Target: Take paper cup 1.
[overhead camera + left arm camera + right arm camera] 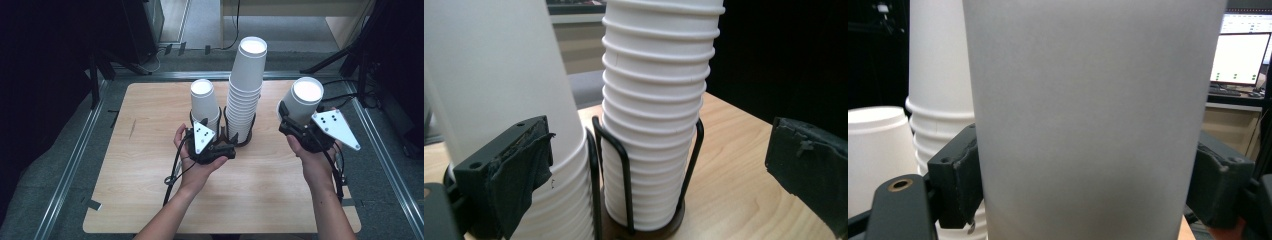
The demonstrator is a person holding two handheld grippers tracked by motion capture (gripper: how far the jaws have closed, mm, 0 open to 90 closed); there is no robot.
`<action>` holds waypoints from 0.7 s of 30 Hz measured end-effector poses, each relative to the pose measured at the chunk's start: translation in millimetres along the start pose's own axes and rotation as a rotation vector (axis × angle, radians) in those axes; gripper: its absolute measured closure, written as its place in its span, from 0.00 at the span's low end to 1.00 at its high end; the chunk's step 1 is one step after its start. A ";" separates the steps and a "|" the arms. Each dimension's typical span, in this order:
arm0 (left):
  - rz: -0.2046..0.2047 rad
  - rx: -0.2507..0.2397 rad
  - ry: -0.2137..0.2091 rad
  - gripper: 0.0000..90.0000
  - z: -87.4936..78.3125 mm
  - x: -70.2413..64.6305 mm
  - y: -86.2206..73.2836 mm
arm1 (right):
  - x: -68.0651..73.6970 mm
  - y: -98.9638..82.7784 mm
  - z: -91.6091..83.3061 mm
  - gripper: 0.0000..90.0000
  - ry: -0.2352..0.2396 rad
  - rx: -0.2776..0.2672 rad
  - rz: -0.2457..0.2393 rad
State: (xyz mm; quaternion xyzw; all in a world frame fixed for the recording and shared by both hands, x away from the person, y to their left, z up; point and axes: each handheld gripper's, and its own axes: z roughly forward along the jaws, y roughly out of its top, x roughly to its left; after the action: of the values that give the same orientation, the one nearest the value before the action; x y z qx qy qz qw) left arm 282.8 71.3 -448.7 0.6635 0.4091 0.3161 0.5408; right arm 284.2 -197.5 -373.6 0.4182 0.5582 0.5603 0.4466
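Cups in white paper, three groups on a pale wooden desk (150, 200). Right tongs (295, 117) are clamped on a single paper cup (302, 100), held upright off the desk to the right of the stacks; in the right gripper view the cup (1093, 115) sits square between the two black pads (960, 175), both pressing its lower wall, its rim out of frame above. Behind and to the left of that cup stands the tall stack (940, 90), and further left a low white cup top (875, 145). Left tongs (212, 142) stand wide, gripping nothing, down near the desk just in front of the two stacks. Seen from the left gripper view, the left pad (521, 170) lies against or just beside the lower wall of the short stack (499, 100); contact cannot be settled. The right pad (811, 167) stands well clear, with the tall stack (656, 100) between the two pads, nearer the left one. Tall stack (246, 90) sits in a black wire holder (624, 170) on a round dark base; short stack (205, 102) stands just left of it, touching or nearly so at the wire.
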 end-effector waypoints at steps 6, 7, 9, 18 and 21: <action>-0.014 0.000 -0.002 0.00 -17.0 8.5 -7.6 | 5.6 -16.6 -4.7 0.19 0.008 0.020 -0.032; -0.011 0.005 -0.008 0.00 -20.3 9.2 -9.2 | 6.3 -18.4 -5.3 0.19 0.013 0.020 -0.033; -0.003 0.013 -0.013 0.00 -24.2 9.6 -11.5 | 8.9 -24.0 -7.5 0.19 0.019 0.031 -0.043; -0.012 0.034 -0.051 0.00 -40.8 16.2 -22.8 | 16.1 -43.7 -15.2 0.19 0.040 0.066 -0.103; -0.006 0.053 -0.060 0.00 -42.1 20.7 -24.2 | 20.1 -52.4 -17.4 0.19 0.045 0.081 -0.149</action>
State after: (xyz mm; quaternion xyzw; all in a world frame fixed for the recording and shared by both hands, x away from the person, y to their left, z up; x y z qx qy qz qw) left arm 251.3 110.9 -463.7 0.6855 0.4029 0.2834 0.5361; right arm 264.0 -183.6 -427.0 0.3806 0.6200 0.5116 0.4571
